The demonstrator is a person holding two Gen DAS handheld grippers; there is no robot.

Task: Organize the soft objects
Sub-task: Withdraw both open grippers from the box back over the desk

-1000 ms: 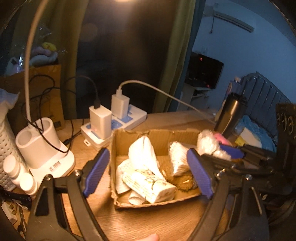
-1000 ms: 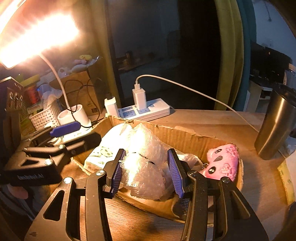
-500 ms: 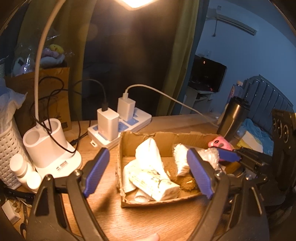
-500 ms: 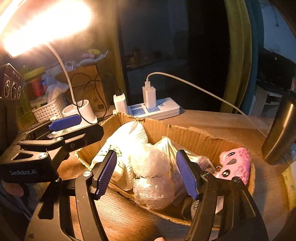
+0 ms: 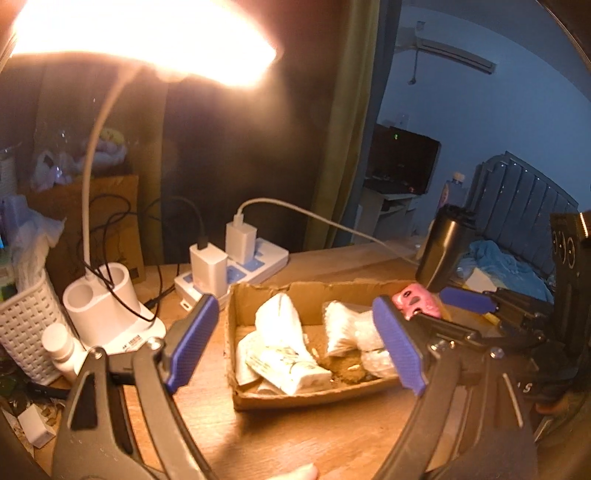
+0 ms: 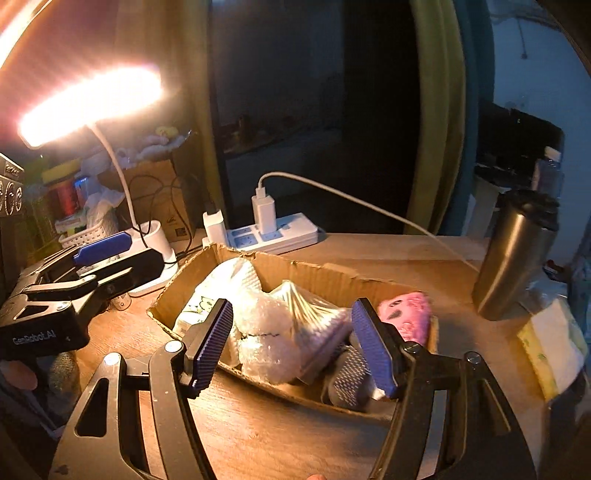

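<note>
Far left on the wooden desk (image 5: 303,435): white woven basket (image 5: 26,332) stuffed with tissue, small white bottles (image 5: 61,347) just in front, then a white lamp base (image 5: 107,314) with a gooseneck rising to a glaring lamp head (image 5: 147,33). Behind it, white power strip (image 5: 255,266) carrying two white chargers, one with a white cable running off right.

Centre: shallow cardboard box (image 5: 266,400), open-topped, holding the soft things. At its left end, white folded cloth (image 5: 280,321) leaning over a printed tissue pack (image 5: 291,369); in the middle, bubble-wrap bundle (image 6: 266,332) beside a clear bag of white ridged material (image 6: 314,314); at the right end, pink plush (image 6: 410,317) against the wall, dark knitted item (image 6: 347,380) at the near right corner.

Left gripper (image 5: 295,350) hanging near the box, blue pads wide apart, nothing between. Right gripper (image 6: 291,347) low over the near wall, fingers spread on either side of the bubble-wrap bundle, not touching it.

Far right: steel tumbler (image 6: 517,254) upright on the desk, apart from the box.
</note>
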